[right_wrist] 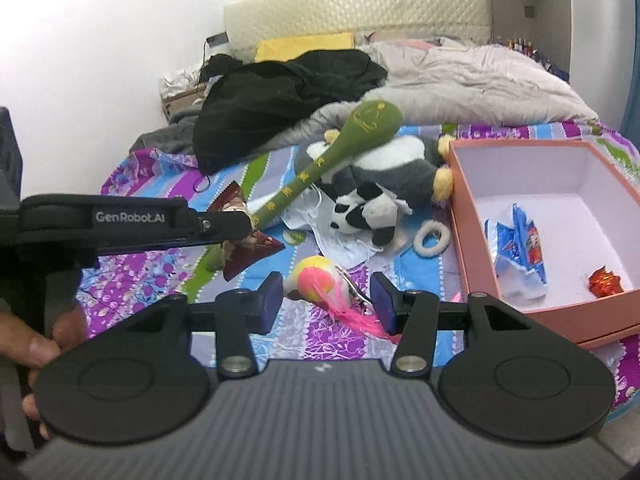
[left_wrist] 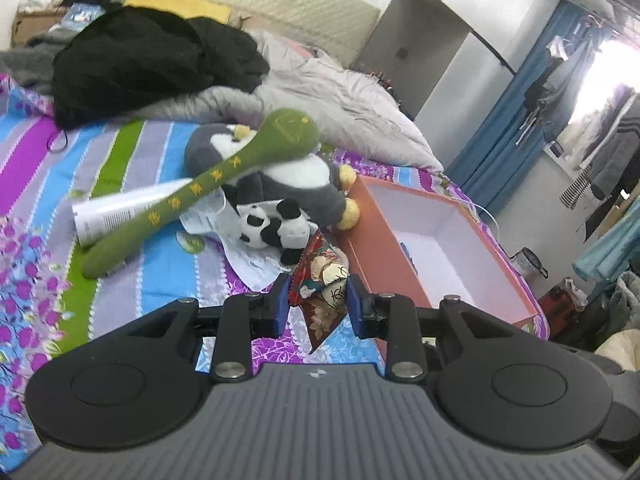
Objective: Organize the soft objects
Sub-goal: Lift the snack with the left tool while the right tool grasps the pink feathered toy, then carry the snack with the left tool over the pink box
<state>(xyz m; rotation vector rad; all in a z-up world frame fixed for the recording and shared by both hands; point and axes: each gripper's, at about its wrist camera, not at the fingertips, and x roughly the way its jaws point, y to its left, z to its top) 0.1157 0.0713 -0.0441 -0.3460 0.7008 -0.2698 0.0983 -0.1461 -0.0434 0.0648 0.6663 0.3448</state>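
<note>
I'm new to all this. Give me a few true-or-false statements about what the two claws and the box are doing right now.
1. The left claw grips a red patterned pouch. True.
2. The right claw is clamped on the pink fluffy toy. False: its pads stand apart on either side of the toy.
3. The orange box holds nothing. False: a blue packet and a small red item lie inside.
4. The green plush stick leans on the penguin plush. True.
</note>
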